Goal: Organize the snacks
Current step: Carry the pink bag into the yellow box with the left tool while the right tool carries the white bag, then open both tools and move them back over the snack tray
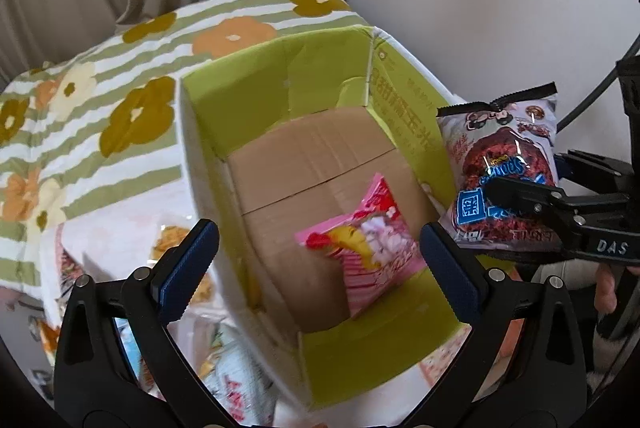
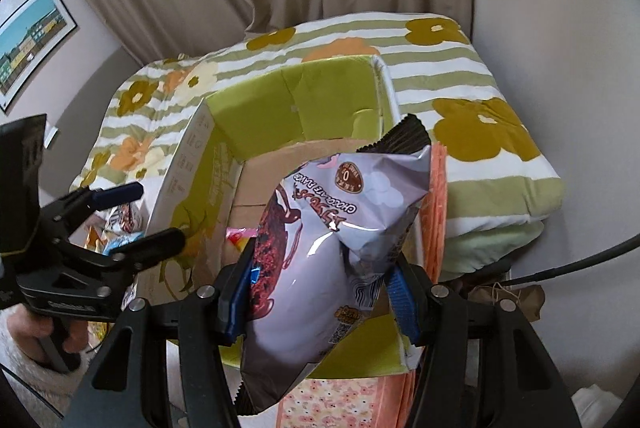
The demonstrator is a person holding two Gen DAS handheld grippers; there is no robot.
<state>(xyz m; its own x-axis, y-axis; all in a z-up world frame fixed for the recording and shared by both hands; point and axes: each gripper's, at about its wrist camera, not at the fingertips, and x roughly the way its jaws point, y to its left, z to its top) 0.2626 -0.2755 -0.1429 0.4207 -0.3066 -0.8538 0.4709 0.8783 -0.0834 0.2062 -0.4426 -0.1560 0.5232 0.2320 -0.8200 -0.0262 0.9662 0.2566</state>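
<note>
Pinched between the blue pads of my right gripper (image 2: 320, 292) is a silvery-grey chocolate snack bag (image 2: 320, 260), its crimped black top edge pointing away from me and its lower end hanging below the fingers. I hold it above the near right part of the open cardboard box (image 1: 276, 76), whose inner walls are lime green and whose floor is plain brown card. My left gripper (image 1: 320, 268) hovers over the box's near side with its jaws spread wide and nothing between them. On the box floor lies a pink snack packet (image 1: 370, 240), tilted, toward the near right corner. More snack packets (image 1: 224, 376) lie in a loose heap outside the box on its left. Behind the box is a folded quilt (image 1: 100, 76), green-and-white striped with large flowers.
</note>
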